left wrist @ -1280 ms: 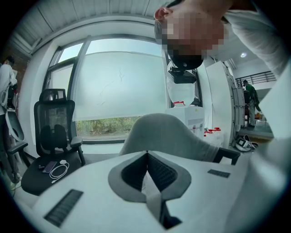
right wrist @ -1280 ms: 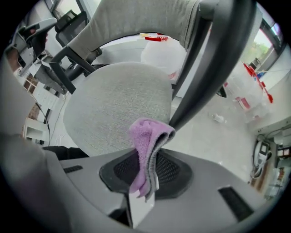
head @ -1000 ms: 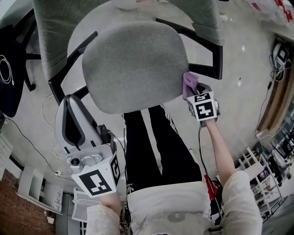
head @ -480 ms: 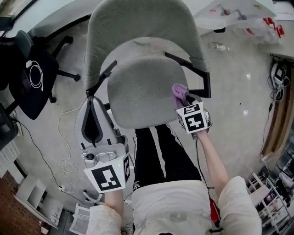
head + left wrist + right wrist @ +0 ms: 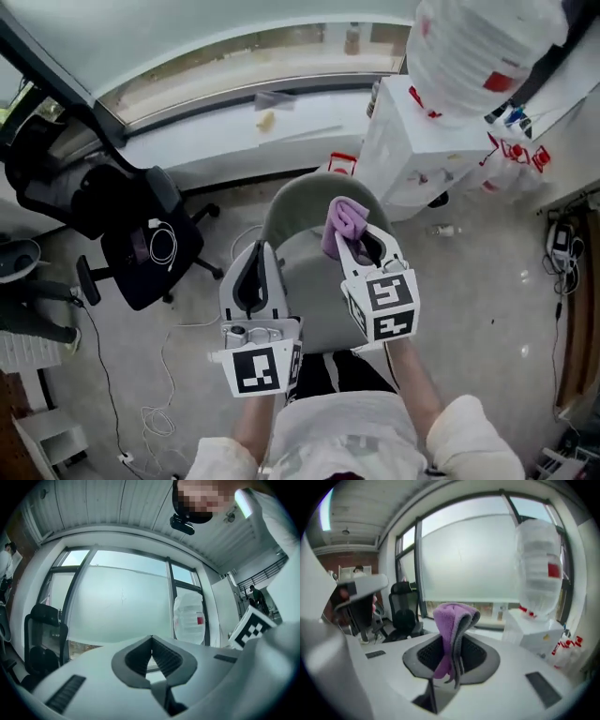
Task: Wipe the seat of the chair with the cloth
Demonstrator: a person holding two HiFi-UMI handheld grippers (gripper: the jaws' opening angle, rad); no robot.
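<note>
The grey chair [image 5: 317, 298] stands below me, its backrest [image 5: 289, 199] towards the window. Both grippers are held up above it, clear of the seat. My right gripper [image 5: 354, 242] is shut on a folded purple cloth [image 5: 341, 219], which sticks up past the fingertips. In the right gripper view the cloth [image 5: 451, 618] hangs pinched between the dark pads [image 5: 474, 654], pointing at the window. My left gripper [image 5: 253, 277] is to the left of it, and its jaws are shut with nothing between them. The left gripper view shows the left gripper [image 5: 151, 640] aimed at the window.
A black office chair [image 5: 141, 246] with a white cable on it stands at the left. A white cabinet [image 5: 412, 141] carrying a large wrapped bottle [image 5: 480, 45] is at the back right. A window ledge [image 5: 234, 122] runs behind the grey chair. Bags lie on the floor at right.
The right gripper has lifted the cloth off the seat's right edge. Both grippers have risen high above the chair, and the view has swung up to the window.
</note>
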